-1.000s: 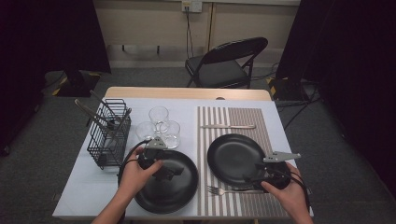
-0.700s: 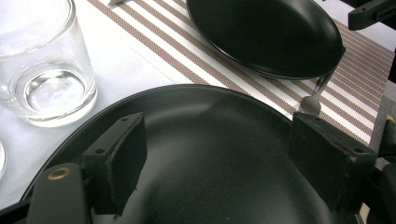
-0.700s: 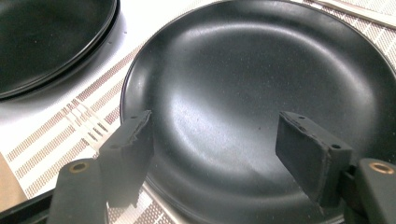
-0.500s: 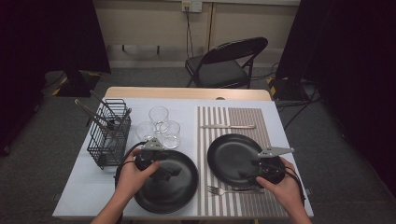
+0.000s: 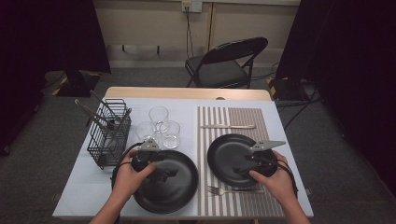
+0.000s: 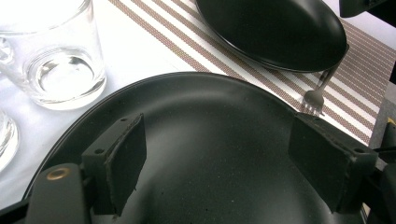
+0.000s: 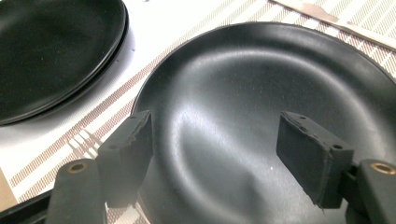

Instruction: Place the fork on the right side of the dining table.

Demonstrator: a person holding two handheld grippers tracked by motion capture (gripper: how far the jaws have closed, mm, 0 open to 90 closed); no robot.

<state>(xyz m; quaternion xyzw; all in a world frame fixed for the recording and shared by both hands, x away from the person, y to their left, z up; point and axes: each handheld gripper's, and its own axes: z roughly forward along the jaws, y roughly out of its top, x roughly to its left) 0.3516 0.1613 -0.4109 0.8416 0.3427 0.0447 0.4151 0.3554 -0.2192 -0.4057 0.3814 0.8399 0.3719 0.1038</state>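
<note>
Two black plates lie on the table. The left plate [image 5: 175, 191] rests on the white cloth, the right plate [image 5: 224, 151] on the striped placemat [image 5: 233, 116]. My left gripper [image 5: 164, 172] hovers over the left plate [image 6: 210, 121], open, with nothing between its pads [image 6: 123, 163]. My right gripper [image 5: 242, 169] hangs over the right plate [image 7: 261, 79], also open and empty, its fingers [image 7: 313, 156] just above the plate's near side. A fork [image 5: 233, 190] lies on the mat in front of the right plate, and a knife [image 5: 228, 126] lies behind it.
Three clear glasses [image 5: 159, 125] stand behind the left plate, one of them close by [image 6: 60, 60]. A black wire basket [image 5: 109, 133] with utensils stands at the left. A folding chair [image 5: 229, 60] is beyond the table's far edge.
My right gripper has shifted left and away from the table's near edge, further over the right plate. The left gripper has barely moved. Both stay open.
</note>
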